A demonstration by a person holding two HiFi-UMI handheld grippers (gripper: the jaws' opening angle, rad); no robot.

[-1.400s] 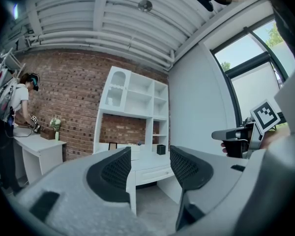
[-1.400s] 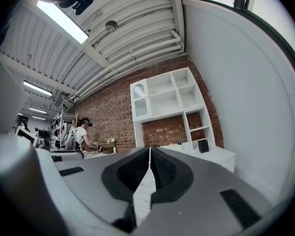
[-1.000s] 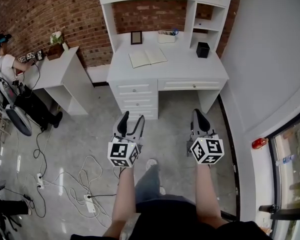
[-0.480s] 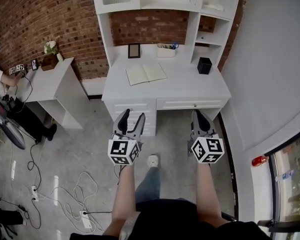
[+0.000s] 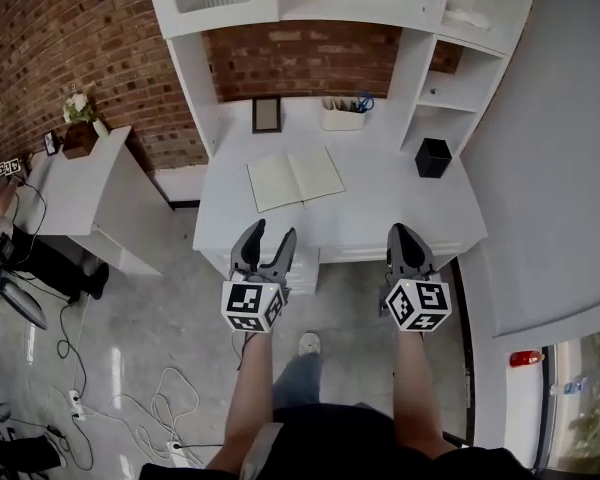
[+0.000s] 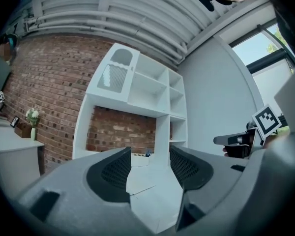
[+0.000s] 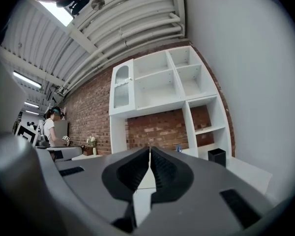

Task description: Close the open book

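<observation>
An open book [image 5: 295, 178] with blank cream pages lies flat on the white desk [image 5: 380, 208], left of centre. My left gripper [image 5: 268, 238] hangs over the desk's front edge, just short of the book, with its jaws open and empty. My right gripper [image 5: 405, 238] is level with it further right, jaws shut on nothing. In the left gripper view the desk top and the book's page edge [image 6: 142, 188] show between the open fingers [image 6: 115, 173]. The right gripper view has the shut fingers [image 7: 137, 171] pointing at the shelves.
On the desk stand a small picture frame [image 5: 266, 114], a white pen holder [image 5: 343, 114] and a black cup [image 5: 433, 157]. White shelves [image 5: 460, 78] rise above it. A lower white side table [image 5: 75, 183] stands at the left. Cables [image 5: 130, 408] lie on the floor.
I have walked up to the desk: it and the book have grown larger and nearer. Both grippers now reach its front edge. Their jaws are unchanged.
</observation>
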